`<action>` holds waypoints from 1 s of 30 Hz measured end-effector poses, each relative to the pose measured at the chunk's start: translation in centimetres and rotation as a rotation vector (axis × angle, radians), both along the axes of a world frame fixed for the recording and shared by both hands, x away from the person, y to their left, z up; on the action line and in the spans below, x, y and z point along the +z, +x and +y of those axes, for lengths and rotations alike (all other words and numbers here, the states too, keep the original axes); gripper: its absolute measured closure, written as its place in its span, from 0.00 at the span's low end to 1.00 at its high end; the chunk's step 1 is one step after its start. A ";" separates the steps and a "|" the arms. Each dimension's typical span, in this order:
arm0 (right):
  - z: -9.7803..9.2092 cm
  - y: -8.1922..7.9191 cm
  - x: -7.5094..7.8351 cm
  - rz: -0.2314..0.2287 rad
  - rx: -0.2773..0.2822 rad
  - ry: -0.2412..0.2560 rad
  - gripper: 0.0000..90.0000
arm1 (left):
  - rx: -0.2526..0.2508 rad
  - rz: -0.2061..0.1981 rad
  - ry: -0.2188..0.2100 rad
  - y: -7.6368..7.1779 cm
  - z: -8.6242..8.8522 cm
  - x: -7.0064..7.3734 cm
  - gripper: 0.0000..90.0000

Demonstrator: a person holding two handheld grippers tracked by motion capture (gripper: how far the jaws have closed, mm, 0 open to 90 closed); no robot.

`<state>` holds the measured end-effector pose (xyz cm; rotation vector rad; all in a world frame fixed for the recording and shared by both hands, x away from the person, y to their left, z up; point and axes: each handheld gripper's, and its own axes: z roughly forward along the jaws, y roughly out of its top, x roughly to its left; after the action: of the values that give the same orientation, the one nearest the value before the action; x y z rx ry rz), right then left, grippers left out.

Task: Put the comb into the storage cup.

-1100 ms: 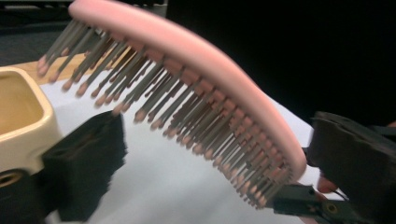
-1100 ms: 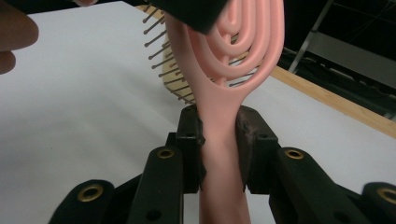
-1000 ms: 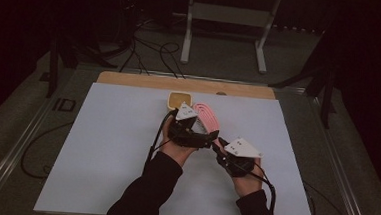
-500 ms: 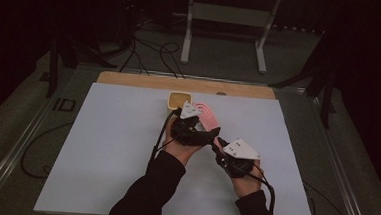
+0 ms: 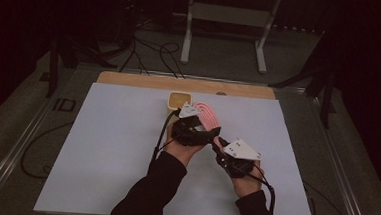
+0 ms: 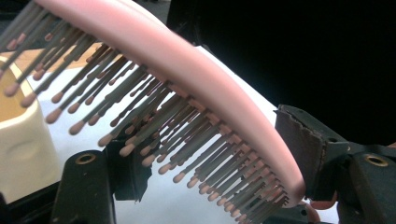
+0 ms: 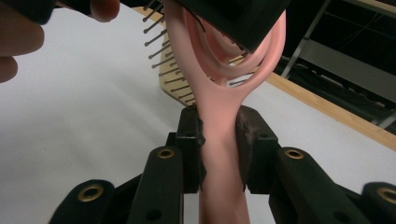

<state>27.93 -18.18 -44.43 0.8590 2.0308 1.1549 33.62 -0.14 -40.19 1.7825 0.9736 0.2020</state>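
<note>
A pink hairbrush (image 5: 205, 114) with grey, pink-tipped bristles is held over the middle of the white table between both grippers. My left gripper (image 5: 202, 124) is shut on the brush head. In the left gripper view the pink back (image 6: 187, 74) rests against one jaw pad and the bristles point toward the other. My right gripper (image 5: 218, 141) is shut on the handle. In the right gripper view its two pads press the pink handle (image 7: 219, 154) from both sides. The left gripper's black jaw (image 7: 233, 14) shows higher up on the brush's looped head.
A cream-coloured square container (image 5: 179, 99) stands just behind the brush, near the table's back edge. In the left gripper view this container (image 6: 18, 135) sits close to the bristles. The white table top (image 5: 101, 147) ends in a wooden strip (image 5: 130, 80) at the back.
</note>
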 end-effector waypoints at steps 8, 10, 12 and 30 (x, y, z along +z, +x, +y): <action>0.1 0.1 -0.1 0.006 -0.005 0.005 0.80 | -0.008 0.006 -0.017 -0.1 0.1 -0.1 0.41; 0.1 0.1 -0.1 0.007 -0.010 0.017 0.80 | -0.009 0.005 -0.026 -0.1 0.1 -0.1 0.43; 0.1 0.1 -0.2 0.010 -0.013 0.018 0.80 | -0.010 0.005 -0.033 -0.2 0.0 0.0 0.45; 0.4 0.1 -0.5 0.012 -0.015 0.007 0.78 | -0.032 0.016 -0.121 -0.4 0.7 -0.1 0.63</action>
<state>28.05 -17.80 -44.93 0.8853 2.0280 1.1520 33.26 0.53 -40.25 1.6904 0.9480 0.1061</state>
